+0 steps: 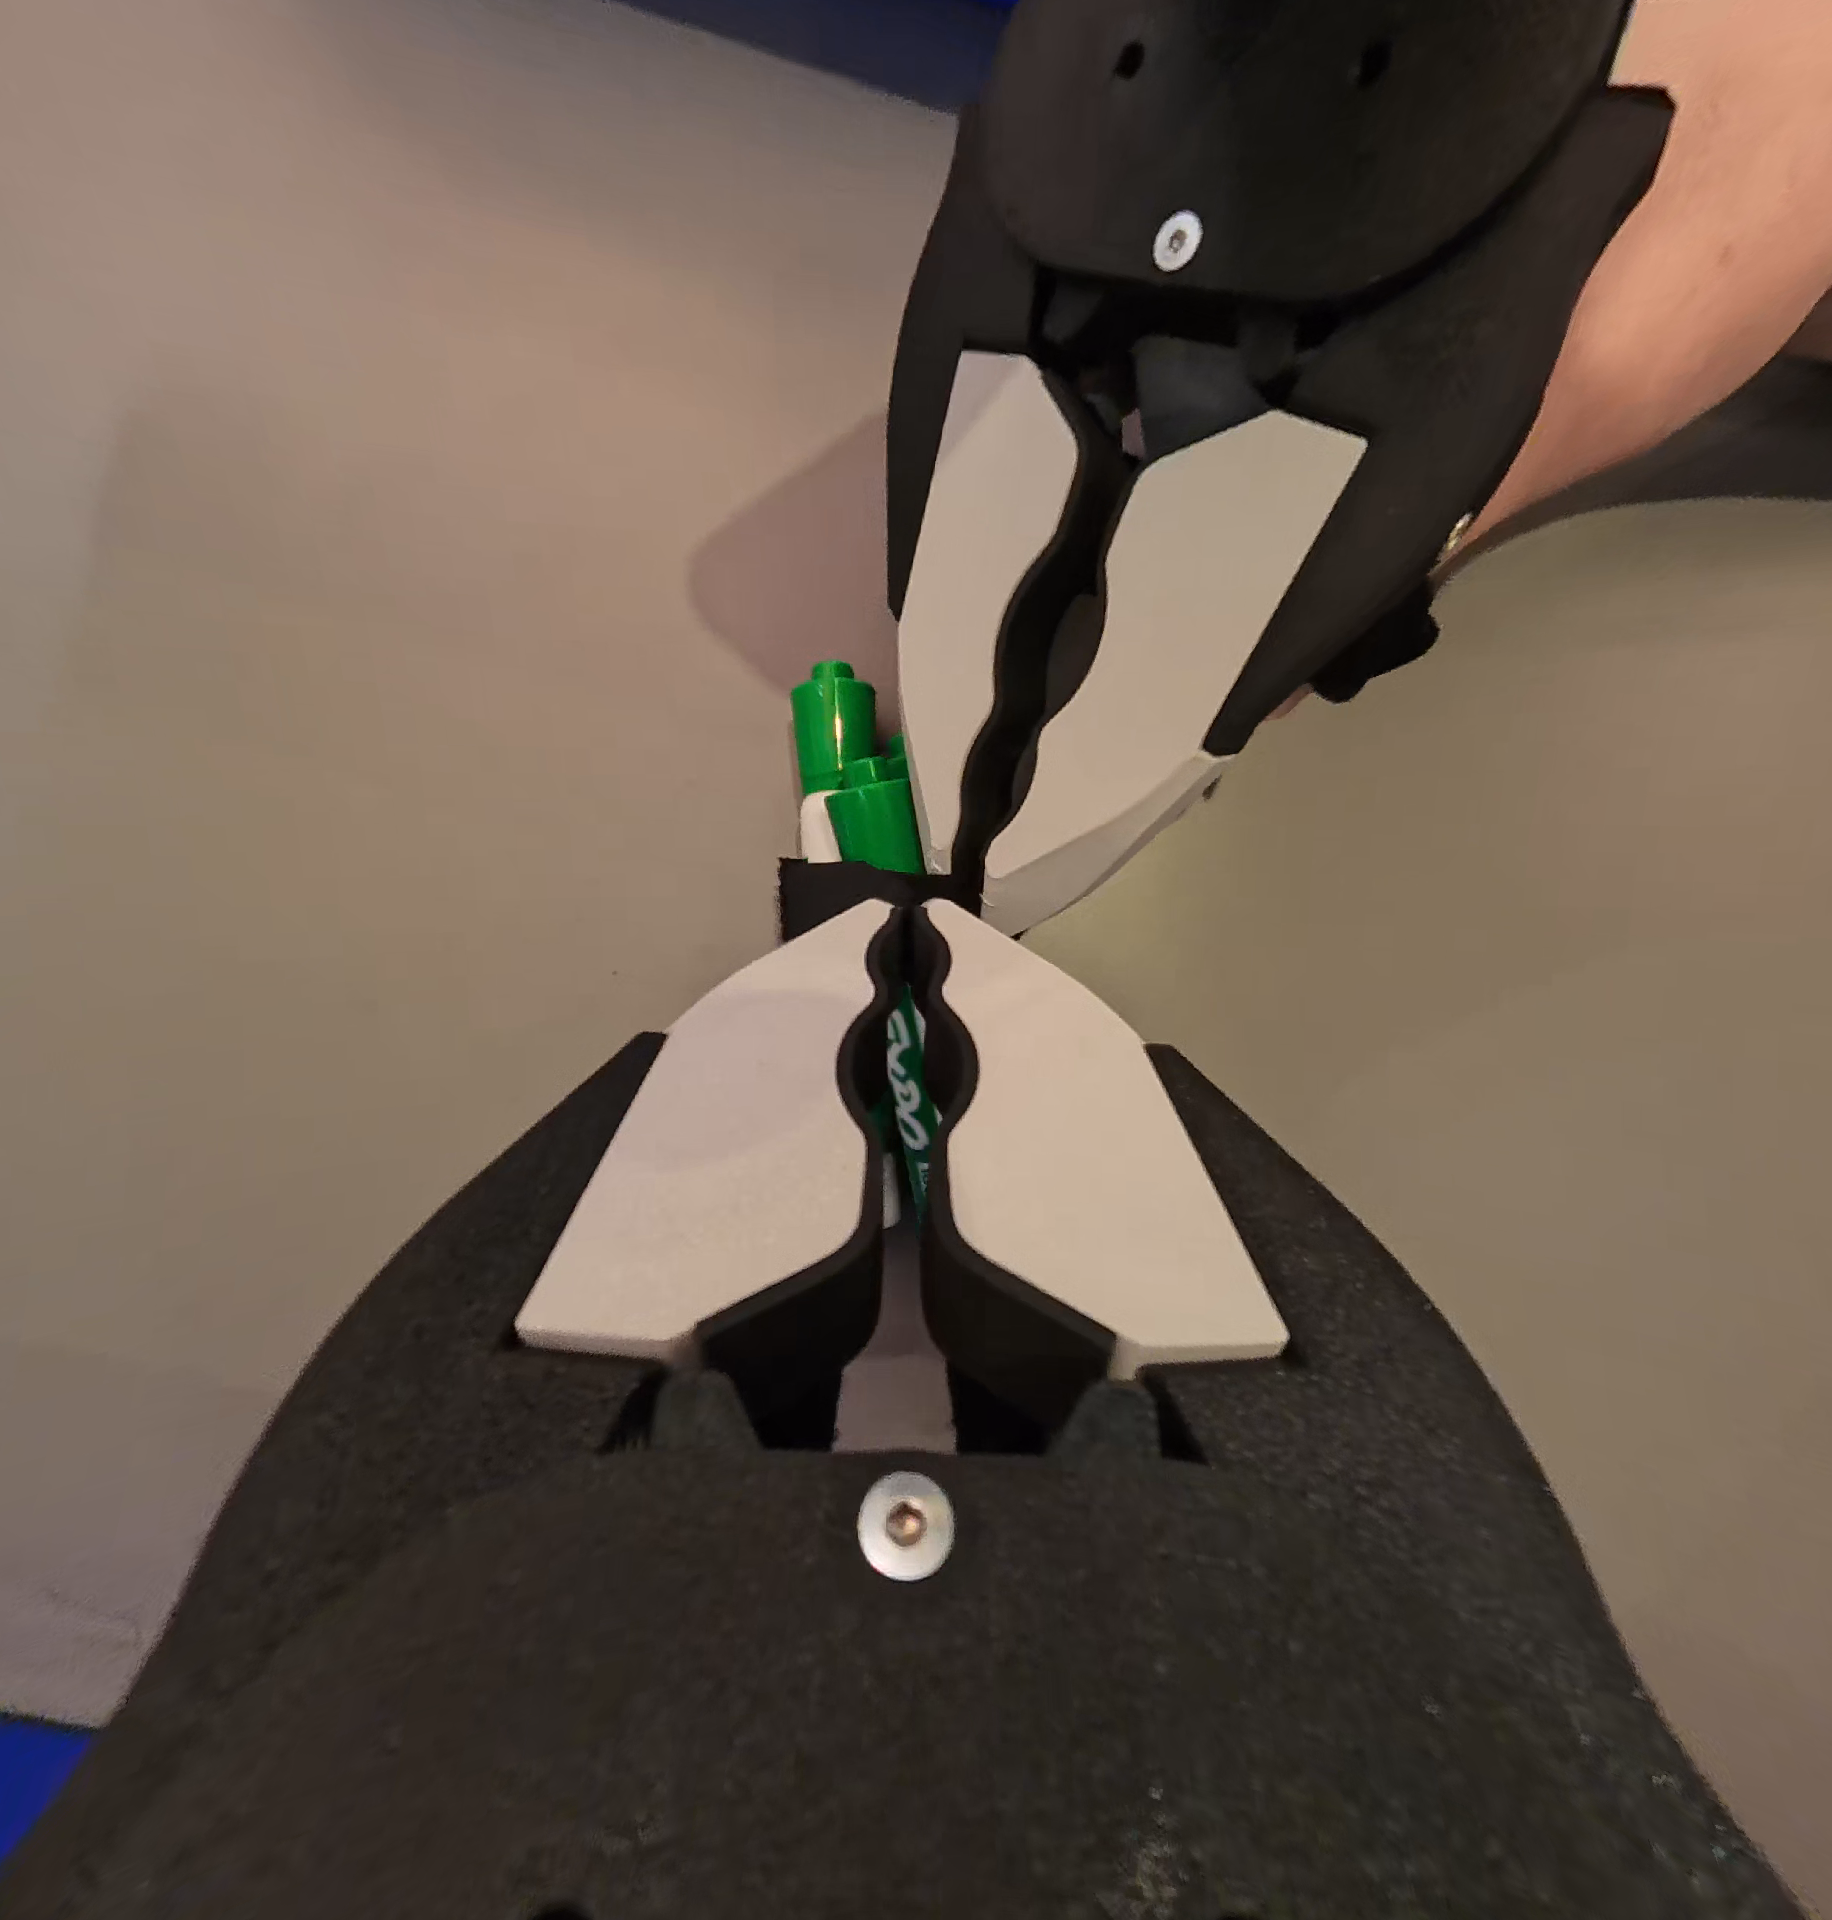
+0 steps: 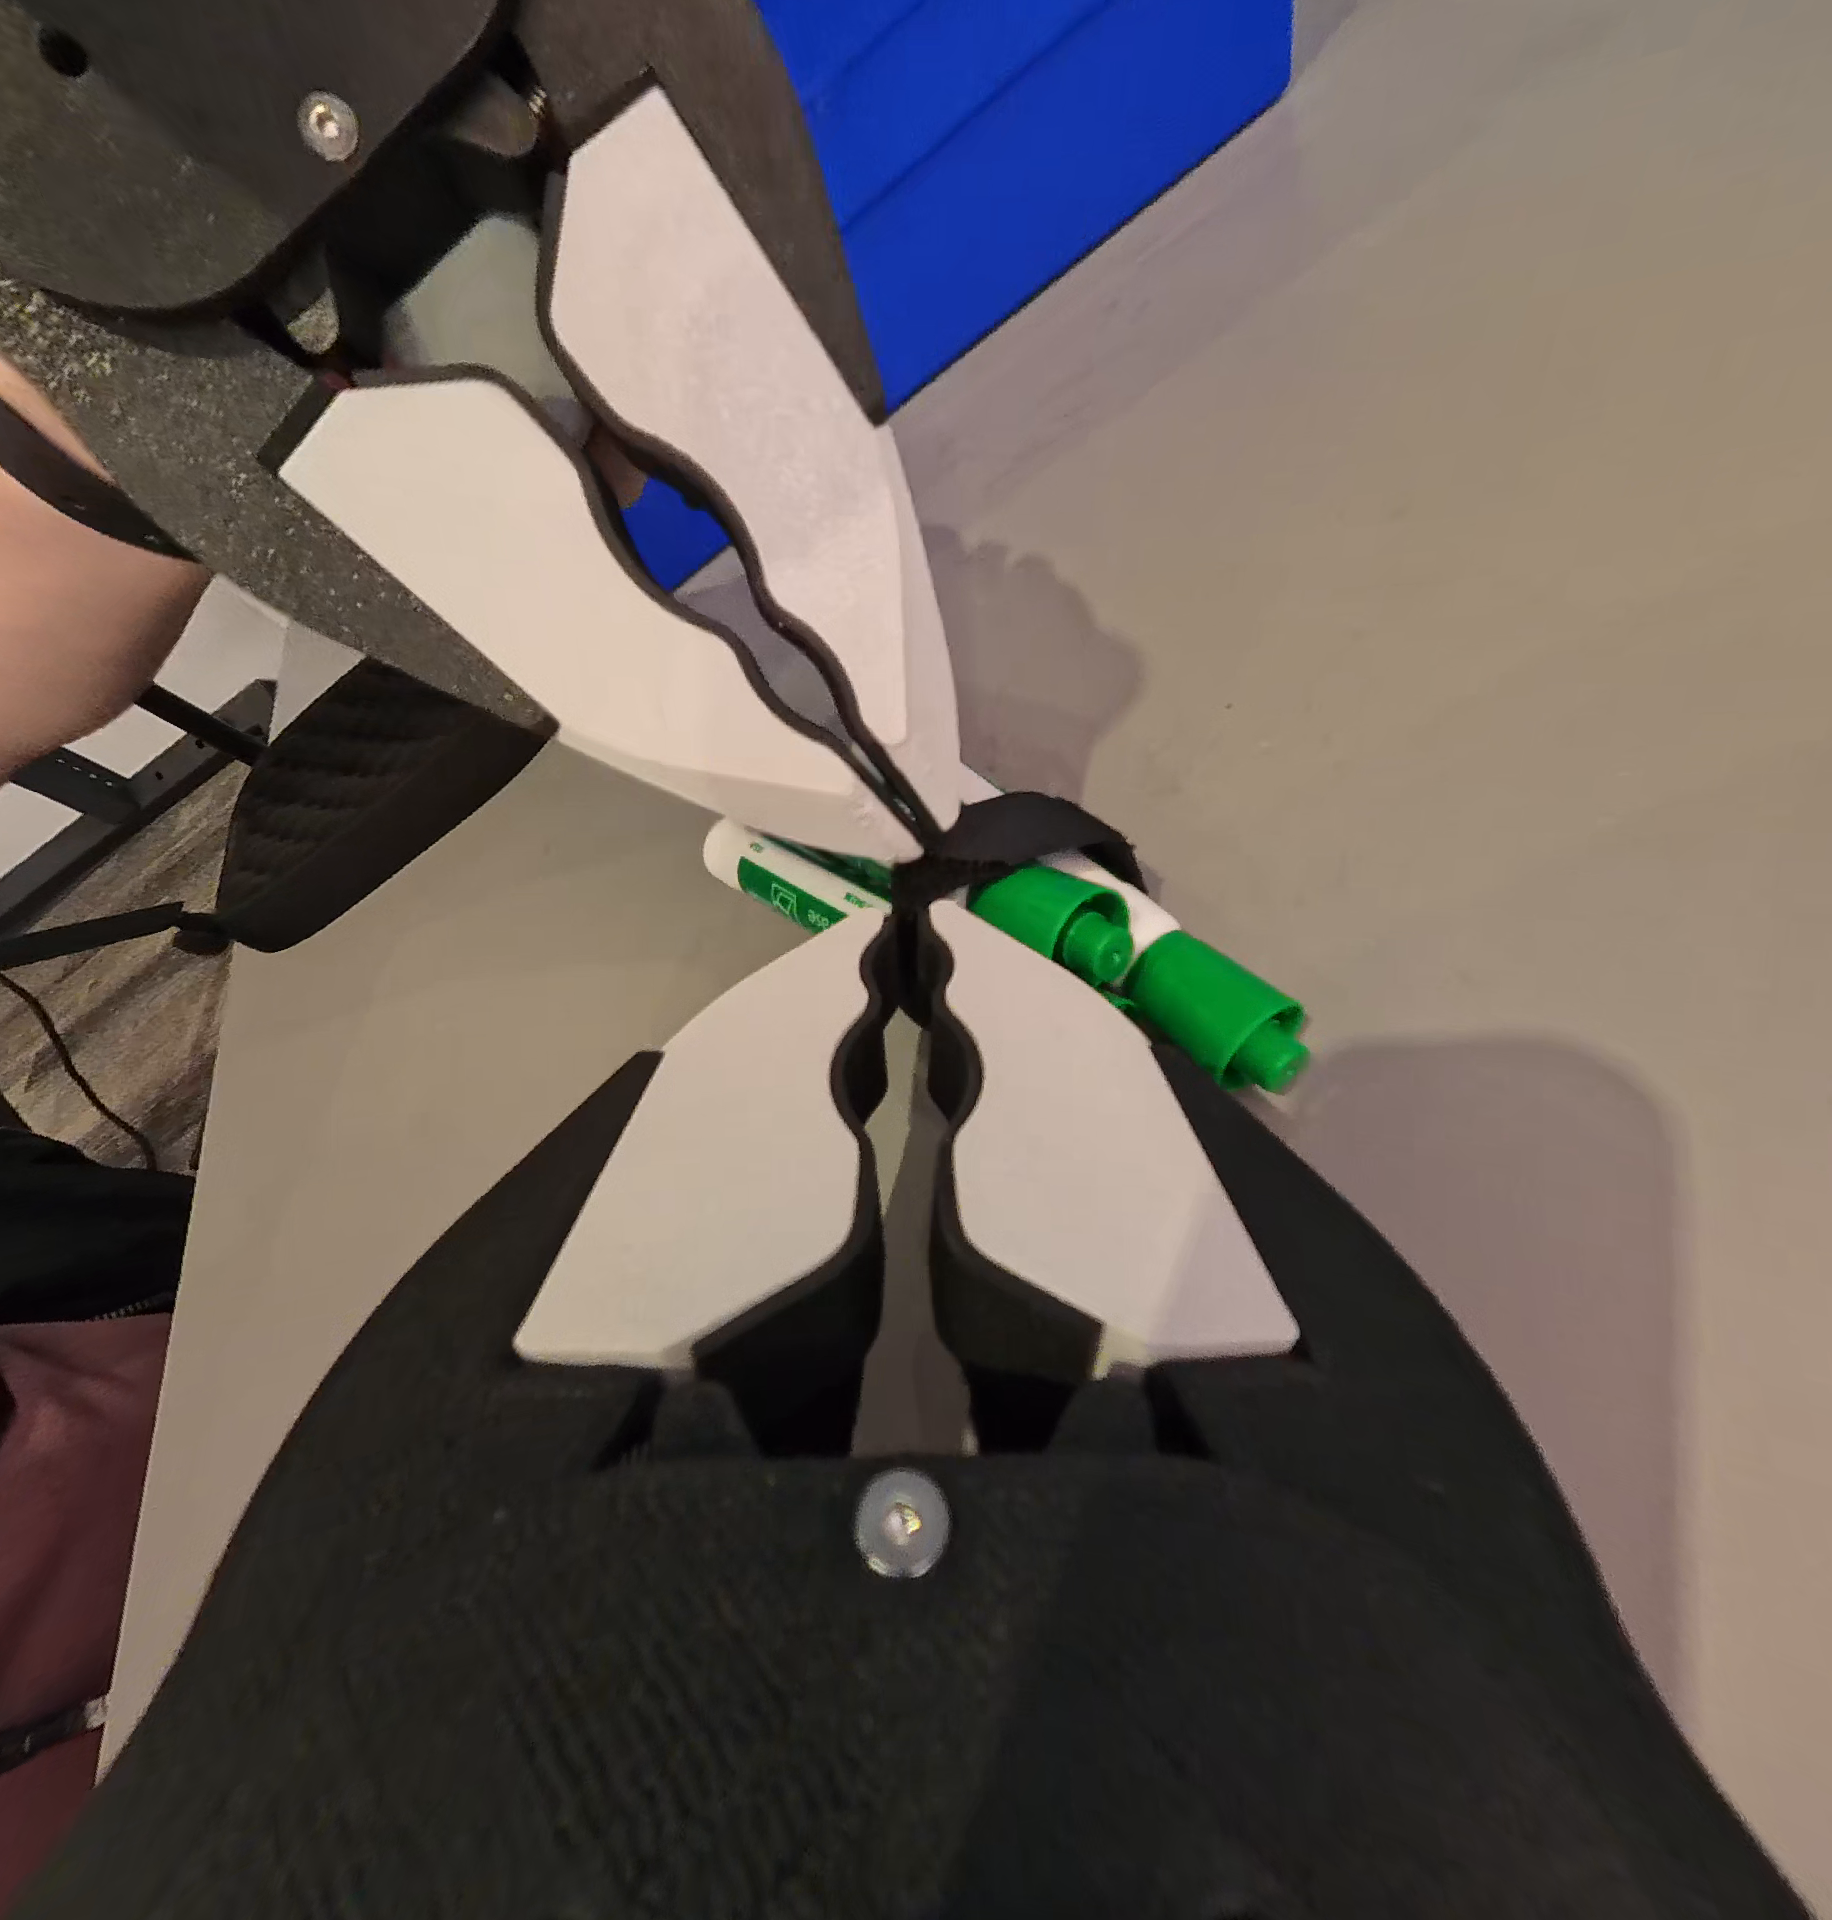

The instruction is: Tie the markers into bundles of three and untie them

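In the left wrist view, the left gripper (image 1: 904,914), black-bodied with white fingers edged in wavy black padding, has its jaws nearly closed, tips pinching a black fabric strap (image 1: 824,902) that wraps the bundle of green-capped white markers (image 1: 855,774). One marker's green-printed barrel shows through the gap between the fingers, beneath them. Just beyond, the right gripper (image 1: 979,862) of the same build comes down from the upper right, its jaws also drawn narrow, tips meeting the same strap beside the green caps. A bare forearm (image 1: 1743,208) holds it.

In the right wrist view, the right gripper (image 2: 907,914) pinches the black fabric strap (image 2: 1026,826) at its tips, and the left gripper (image 2: 917,826) meets it tip to tip from the upper left. The bundle of markers (image 2: 1182,977) lies on the light grey tabletop (image 2: 1514,623), caps pointing right, strap looped around its middle. Farther back sits a blue box (image 2: 1016,156); a black office chair (image 2: 351,790) stands past the table edge at left.
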Motion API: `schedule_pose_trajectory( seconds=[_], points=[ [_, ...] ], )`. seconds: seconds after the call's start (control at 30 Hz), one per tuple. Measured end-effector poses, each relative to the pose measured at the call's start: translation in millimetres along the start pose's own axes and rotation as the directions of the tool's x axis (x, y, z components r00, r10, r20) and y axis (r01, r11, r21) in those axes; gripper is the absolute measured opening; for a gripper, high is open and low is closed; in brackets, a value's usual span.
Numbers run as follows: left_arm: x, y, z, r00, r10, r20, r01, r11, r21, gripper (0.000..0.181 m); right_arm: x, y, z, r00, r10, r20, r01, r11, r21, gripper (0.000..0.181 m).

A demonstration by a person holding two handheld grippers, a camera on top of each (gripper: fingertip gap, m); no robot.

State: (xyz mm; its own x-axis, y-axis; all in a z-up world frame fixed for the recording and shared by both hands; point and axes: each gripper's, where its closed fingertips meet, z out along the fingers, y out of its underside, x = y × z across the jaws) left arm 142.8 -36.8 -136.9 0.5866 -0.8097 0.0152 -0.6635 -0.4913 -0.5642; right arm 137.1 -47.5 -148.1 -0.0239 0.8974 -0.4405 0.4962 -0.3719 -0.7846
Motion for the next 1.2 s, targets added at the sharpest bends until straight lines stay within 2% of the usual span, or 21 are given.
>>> schedule_pose_trajectory(
  seconds=[0.57, 0.63, 0.87, 1.2],
  points=[
    [-2, -1, -9, 0.994, -0.099, -0.04, 0.101, 0.993, 0.053, 0.0, 5, 4, -4, 1.0, 0.008, -0.018, -0.008, 1.0, -0.013, 0.004],
    [-4, 0, -10, 0.996, -0.089, -0.013, 0.09, 0.995, 0.044, 0.0, 4, 4, -3, 1.0, 0.008, -0.011, -0.009, 1.0, -0.019, 0.004],
    [-1, 3, -7, 0.991, -0.122, -0.059, 0.124, 0.992, 0.031, 0.0, 5, 9, -5, 1.0, 0.006, -0.015, -0.007, 0.999, -0.05, 0.004],
    [-5, 2, -9, 0.986, -0.158, -0.059, 0.16, 0.986, 0.035, 0.0, 7, 11, -9, 1.0, 0.029, -0.011, -0.029, 0.998, -0.053, 0.004]
  ],
)
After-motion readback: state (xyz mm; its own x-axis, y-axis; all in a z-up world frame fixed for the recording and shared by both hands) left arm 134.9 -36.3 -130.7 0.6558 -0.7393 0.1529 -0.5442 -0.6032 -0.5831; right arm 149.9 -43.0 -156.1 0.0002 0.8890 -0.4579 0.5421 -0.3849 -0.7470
